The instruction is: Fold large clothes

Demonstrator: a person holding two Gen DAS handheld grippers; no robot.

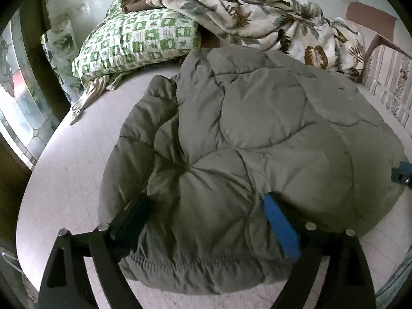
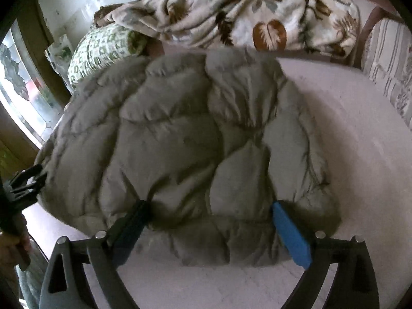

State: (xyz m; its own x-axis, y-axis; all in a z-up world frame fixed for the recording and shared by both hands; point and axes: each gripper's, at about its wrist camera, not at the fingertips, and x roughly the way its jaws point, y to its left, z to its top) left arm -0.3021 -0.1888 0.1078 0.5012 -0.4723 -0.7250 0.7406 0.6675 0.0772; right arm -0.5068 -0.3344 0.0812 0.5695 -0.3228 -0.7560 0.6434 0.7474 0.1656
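An olive-grey quilted puffer jacket [image 1: 257,134] lies bunched on a pale pink bed sheet [image 1: 77,159]. My left gripper [image 1: 206,206] has its jaws set wide around the jacket's near hem, and the padded cloth bulges between the black finger [image 1: 134,216] and the blue pad [image 1: 280,229]. In the right wrist view the same jacket [image 2: 180,141] fills the middle. My right gripper [image 2: 211,213] stands the same way, with its wide jaws pressed into the jacket's near edge. The right gripper's tip shows at the left view's right edge [image 1: 401,173]. The left gripper shows at the right view's left edge [image 2: 25,180].
A green-and-white checked pillow [image 1: 134,41] lies at the back left. A cream blanket with a brown leaf print [image 1: 270,20] is heaped along the back. A window [image 1: 18,108] is on the left. A wooden chair with striped cloth [image 1: 386,77] stands at the right.
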